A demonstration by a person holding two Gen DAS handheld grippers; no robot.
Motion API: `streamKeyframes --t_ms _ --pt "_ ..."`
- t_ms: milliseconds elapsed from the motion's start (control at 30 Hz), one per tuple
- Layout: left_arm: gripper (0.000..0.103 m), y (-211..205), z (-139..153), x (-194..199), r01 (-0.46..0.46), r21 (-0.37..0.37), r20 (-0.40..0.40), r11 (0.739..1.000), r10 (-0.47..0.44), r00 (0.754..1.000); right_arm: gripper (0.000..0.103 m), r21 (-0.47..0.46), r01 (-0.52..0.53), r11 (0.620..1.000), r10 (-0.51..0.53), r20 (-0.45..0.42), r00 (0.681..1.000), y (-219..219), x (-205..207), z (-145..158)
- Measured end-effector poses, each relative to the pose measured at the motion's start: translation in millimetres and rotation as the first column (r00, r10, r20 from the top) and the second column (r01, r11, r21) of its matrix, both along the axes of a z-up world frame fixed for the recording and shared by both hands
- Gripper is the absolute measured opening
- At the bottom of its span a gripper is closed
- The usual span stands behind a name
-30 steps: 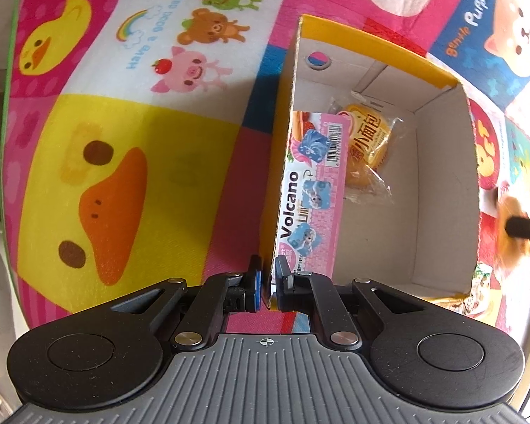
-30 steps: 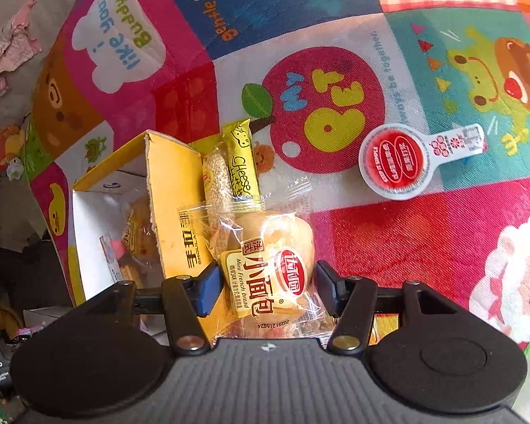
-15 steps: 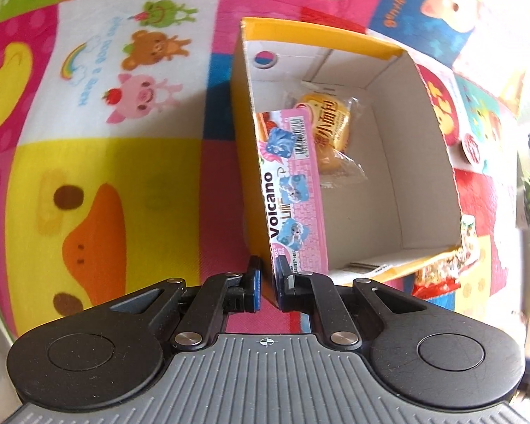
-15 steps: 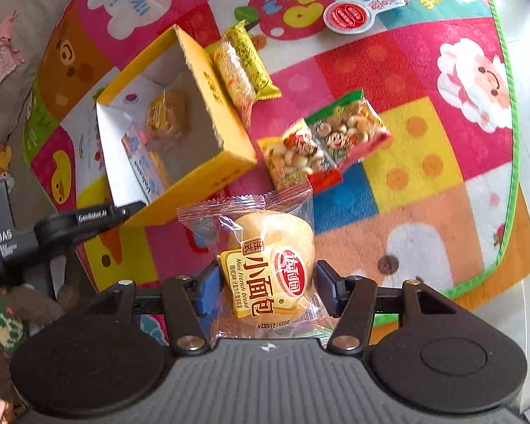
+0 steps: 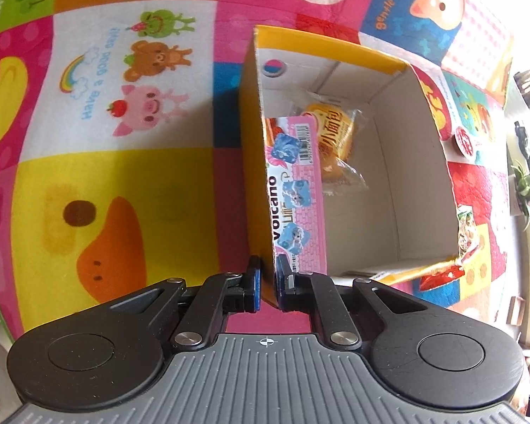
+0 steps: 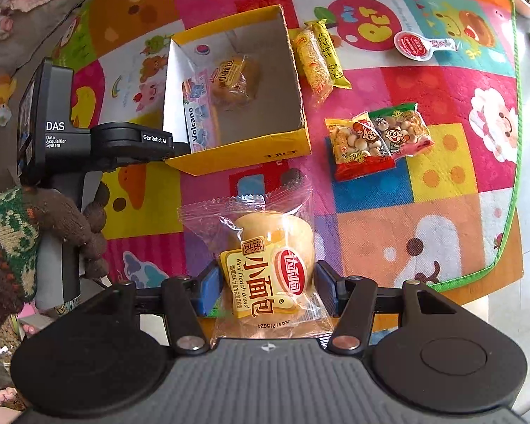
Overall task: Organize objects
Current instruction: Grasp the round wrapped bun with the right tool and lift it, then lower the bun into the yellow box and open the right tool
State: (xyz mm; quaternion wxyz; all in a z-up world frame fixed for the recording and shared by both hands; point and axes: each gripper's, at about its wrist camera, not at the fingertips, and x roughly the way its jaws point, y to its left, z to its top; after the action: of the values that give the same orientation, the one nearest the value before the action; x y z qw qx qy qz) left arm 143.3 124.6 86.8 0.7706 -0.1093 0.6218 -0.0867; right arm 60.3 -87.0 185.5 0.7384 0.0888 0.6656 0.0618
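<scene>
My right gripper [image 6: 266, 288] is shut on a wrapped mini French bread [image 6: 275, 265] and holds it above the mat, on the near side of the yellow cardboard box [image 6: 251, 155]. My left gripper [image 5: 268, 281] is shut on the near left corner of the box wall [image 5: 254, 162]; it shows in the right wrist view as the black left gripper [image 6: 173, 148], held by a gloved hand [image 6: 70, 226]. Inside the box a pink Volcano pack [image 5: 296, 190] leans on the left wall, with another wrapped bread [image 5: 335, 141] behind it.
On the colourful play mat [image 6: 424, 233] lie two yellow snack bars [image 6: 321, 60] right of the box, two peanut snack bags [image 6: 378, 137], and a round red-lidded cup [image 6: 415, 45] farther back. The mat's green edge [image 6: 514, 162] runs along the right.
My right gripper has lifted and drawn back with the bread, so the box and snacks now lie farther ahead. The left gripper rolled slightly, still clamped on the box corner.
</scene>
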Motion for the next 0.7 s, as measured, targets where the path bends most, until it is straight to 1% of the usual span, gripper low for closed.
streamKeyframes --t_ms 133,267,400,467,600,700 --pt "0.011 7.0 -1.9 1.9 -0.025 -0.024 -0.005 0.999 0.025 1.000 0.056 -0.027 -0.018 0.999 0.017 -0.004 1.000 7.5 -3.7 3.9" --pt "0.011 8.3 -2.7 1.7 -0.052 -0.030 -0.012 0.998 0.051 0.999 0.056 -0.046 -0.022 0.999 0.022 -0.013 1.000 8.8 -6.4 9.9" --pt "0.012 14.6 -5.5 -1.0 -0.132 -0.079 -0.034 0.988 0.130 0.991 0.056 -0.046 -0.011 0.999 0.010 -0.031 0.999 7.1 -2.7 11.4" --pt "0.012 15.7 -6.7 -0.8 -0.157 -0.096 -0.044 0.983 0.153 0.987 0.056 -0.038 -0.007 0.999 0.006 -0.044 0.999 7.4 -0.7 12.4" --pt "0.013 12.3 -7.7 0.5 -0.144 -0.104 -0.045 0.984 0.140 0.989 0.056 -0.038 -0.022 0.999 0.021 -0.034 0.999 9.6 9.0 19.4" --pt "0.013 9.5 -8.2 0.9 -0.139 -0.105 -0.033 0.985 0.137 0.990 0.056 -0.021 -0.014 1.000 0.014 0.006 1.000 10.7 26.6 35.0"
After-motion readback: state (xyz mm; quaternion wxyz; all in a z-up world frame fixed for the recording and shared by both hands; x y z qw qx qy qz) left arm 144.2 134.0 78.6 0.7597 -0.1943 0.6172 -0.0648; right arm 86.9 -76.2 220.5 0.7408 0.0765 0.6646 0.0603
